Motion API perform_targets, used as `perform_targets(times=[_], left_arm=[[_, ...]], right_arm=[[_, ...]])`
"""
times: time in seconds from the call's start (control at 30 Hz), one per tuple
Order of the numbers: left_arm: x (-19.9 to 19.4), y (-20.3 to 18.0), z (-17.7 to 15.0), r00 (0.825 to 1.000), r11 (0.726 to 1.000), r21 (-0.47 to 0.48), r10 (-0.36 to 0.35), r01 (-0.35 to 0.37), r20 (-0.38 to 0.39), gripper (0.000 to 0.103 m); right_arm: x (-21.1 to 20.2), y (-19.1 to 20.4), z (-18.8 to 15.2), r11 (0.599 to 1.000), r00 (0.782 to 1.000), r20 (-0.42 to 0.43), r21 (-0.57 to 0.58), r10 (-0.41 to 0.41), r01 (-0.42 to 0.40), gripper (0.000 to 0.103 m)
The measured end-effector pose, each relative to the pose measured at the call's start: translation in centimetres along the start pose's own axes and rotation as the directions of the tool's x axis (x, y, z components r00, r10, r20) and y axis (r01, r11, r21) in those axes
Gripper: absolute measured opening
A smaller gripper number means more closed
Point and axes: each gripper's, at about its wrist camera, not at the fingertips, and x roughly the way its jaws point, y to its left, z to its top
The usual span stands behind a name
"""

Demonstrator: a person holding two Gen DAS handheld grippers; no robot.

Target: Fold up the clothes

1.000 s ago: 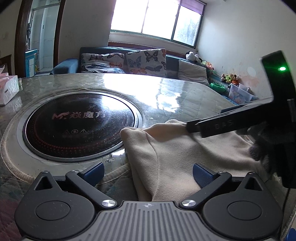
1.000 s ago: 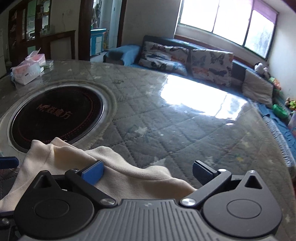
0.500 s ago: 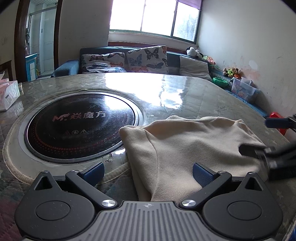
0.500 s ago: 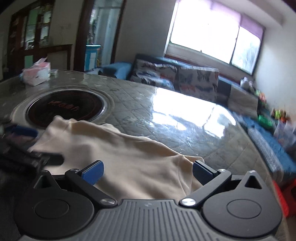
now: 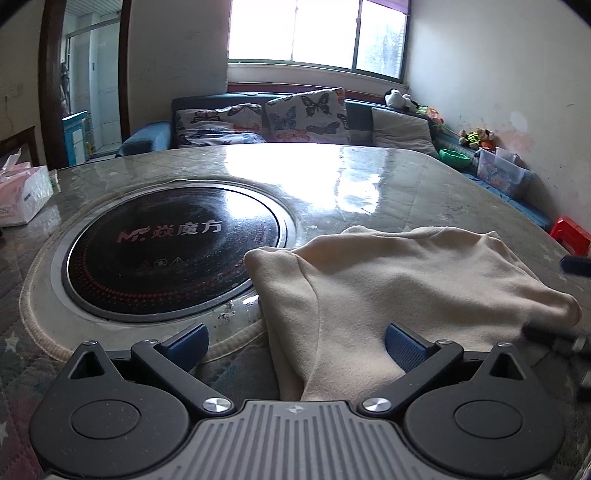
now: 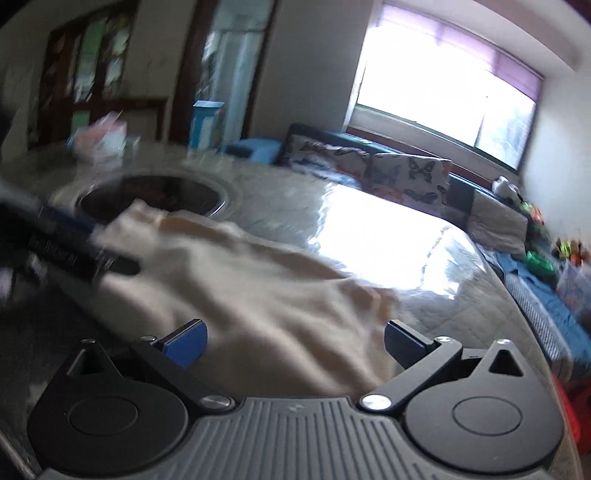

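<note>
Cream garment (image 5: pixel 399 288) lies bunched on the glass-topped round table (image 5: pixel 388 177), just right of the black induction hob (image 5: pixel 170 251) set into the table's middle; one rounded corner of the fabric overlaps the hob's metal rim. Fabric is soft, fleece-like, with a seam running down the near fold. Left gripper (image 5: pixel 295 343) sits low at the near edge of the cloth, jaws spread wide, blue pads (image 5: pixel 186 341) clear of the fabric on the left side, right pad touching or just over the cloth, nothing pinched. Right gripper (image 6: pixel 293 341) is also released, jaws wide apart, with the garment (image 6: pixel 258 280) spread between and ahead of them; the right wrist view is motion-blurred so exact contact with the cloth can't be read. In that view the left gripper (image 6: pixel 70 240) shows as a dark blurred bar at the far left end of the garment. In the left wrist view a blue fingertip of the right gripper (image 5: pixel 576 264) pokes in at the right edge, just beside the garment's far end. Tissue box (image 5: pixel 22 195) stands at the table's left edge, well apart from the cloth. Sofa with butterfly cushions (image 5: pixel 306 118) sits behind the table under the window (image 5: pixel 314 33).
</note>
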Motion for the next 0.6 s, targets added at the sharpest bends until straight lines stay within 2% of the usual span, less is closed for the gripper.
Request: perform_targets(times=[0.2,0.27,0.33,0.43,0.6], left_arm=[[-0.2,-0.3,-0.1,1.0,1.0,-0.002,0.022,-0.022,0.001,0.103],[-0.2,-0.3,-0.2,1.0,1.0,-0.003,0.022,-0.022,0.002,0.103],[-0.2,-0.2,-0.2,1.0,1.0,-0.003,0.022,-0.022,0.003,0.103],[-0.2,-0.2,-0.3,1.0,1.0,-0.003,0.022,-0.022,0.004,0.103],[-0.3,-0.1,-0.3,1.0,1.0,-0.005,0.02,-0.02,0.007,0.103]], right_arm=[[1.0,-3.5,-1.2,0.994,0.998,-0.058,0.102,-0.026,0.032,0.103],[0.6,-4.6,-1.2,0.99,0.999,-0.052,0.141,-0.015,0.022,0.103],[0.4,-5.4,-1.0,0.986,0.998,-0.036,0.161,-0.042,0.047,0.103],[1.2,-6.1,-0.9,0.984,0.994,-0.078,0.156,-0.079,0.091,0.103],[1.6,-6.0,-1.0,0.982,0.989,-0.095,0.14,-0.113,0.126,0.103]])
